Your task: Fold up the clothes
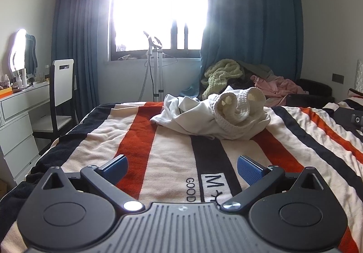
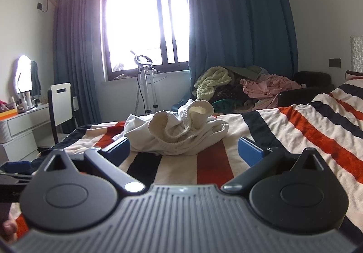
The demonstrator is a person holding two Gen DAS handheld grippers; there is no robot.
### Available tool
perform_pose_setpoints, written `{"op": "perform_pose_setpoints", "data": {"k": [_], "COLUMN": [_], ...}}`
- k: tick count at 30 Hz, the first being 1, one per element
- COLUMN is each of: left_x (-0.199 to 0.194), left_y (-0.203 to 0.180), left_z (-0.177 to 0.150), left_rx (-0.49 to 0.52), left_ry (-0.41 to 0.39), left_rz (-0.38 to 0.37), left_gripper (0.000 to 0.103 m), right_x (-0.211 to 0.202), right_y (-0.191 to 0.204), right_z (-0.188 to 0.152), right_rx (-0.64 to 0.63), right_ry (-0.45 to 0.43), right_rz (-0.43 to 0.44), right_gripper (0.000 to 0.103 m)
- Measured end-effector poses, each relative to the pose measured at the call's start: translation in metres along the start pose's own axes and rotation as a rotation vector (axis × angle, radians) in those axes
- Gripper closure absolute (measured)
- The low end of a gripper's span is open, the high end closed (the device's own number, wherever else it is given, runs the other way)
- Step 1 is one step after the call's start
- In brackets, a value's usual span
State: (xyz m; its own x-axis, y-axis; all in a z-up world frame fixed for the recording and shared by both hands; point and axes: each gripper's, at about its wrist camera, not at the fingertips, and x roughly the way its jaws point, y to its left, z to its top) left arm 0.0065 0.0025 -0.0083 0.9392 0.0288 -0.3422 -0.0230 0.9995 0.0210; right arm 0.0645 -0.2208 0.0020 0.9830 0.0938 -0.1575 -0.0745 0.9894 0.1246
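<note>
A crumpled white garment (image 1: 213,114) with ribbed cuffs lies in a heap on the striped bedspread (image 1: 158,157), toward the far side of the bed. My left gripper (image 1: 182,169) is open above the near part of the bed, well short of the heap, with nothing between its blue pads. In the right wrist view the same garment (image 2: 179,132) sits just beyond my right gripper (image 2: 183,150), which is open and holds nothing. Part of the right gripper (image 1: 354,116) shows at the right edge of the left wrist view.
A pile of other clothes (image 1: 245,75), green and pink, lies beyond the bed by the blue curtain (image 1: 249,26). A garment steamer stand (image 1: 156,66) is under the window. A white desk (image 1: 20,112) and chair (image 1: 61,91) stand on the left.
</note>
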Motion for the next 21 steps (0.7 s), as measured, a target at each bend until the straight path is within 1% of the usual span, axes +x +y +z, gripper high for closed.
{"op": "perform_pose_setpoints", "data": {"k": [6,10,14,19,21], "left_x": [0.005,0.010,0.015,0.019,0.021], "left_y": [-0.002,-0.004,-0.005,-0.008,-0.009], "left_z": [-0.002,-0.006,-0.010,-0.014,-0.015], "left_rx": [0.003,0.005,0.005,0.023,0.034], "left_ry": [0.013,0.025,0.042,0.054,0.055], "left_rz": [0.014,0.018,0.024,0.044,0.052], "left_gripper": [0.000,0.000,0.000,0.000,0.000], "right_x": [0.001,0.004,0.008,0.004,0.002], "right_y": [0.001,0.005,0.007,0.008,0.005], "right_z": [0.000,-0.004,-0.008,-0.004,0.000], "right_rx": [-0.008,-0.017,-0.014,-0.010,0.021], "right_ry": [-0.008,-0.022,-0.009,-0.032,-0.054], "right_rz": [-0.009,-0.043,-0.043,-0.093,-0.109], "right_gripper": [0.000,0.000,0.000,0.000,0.000]}}
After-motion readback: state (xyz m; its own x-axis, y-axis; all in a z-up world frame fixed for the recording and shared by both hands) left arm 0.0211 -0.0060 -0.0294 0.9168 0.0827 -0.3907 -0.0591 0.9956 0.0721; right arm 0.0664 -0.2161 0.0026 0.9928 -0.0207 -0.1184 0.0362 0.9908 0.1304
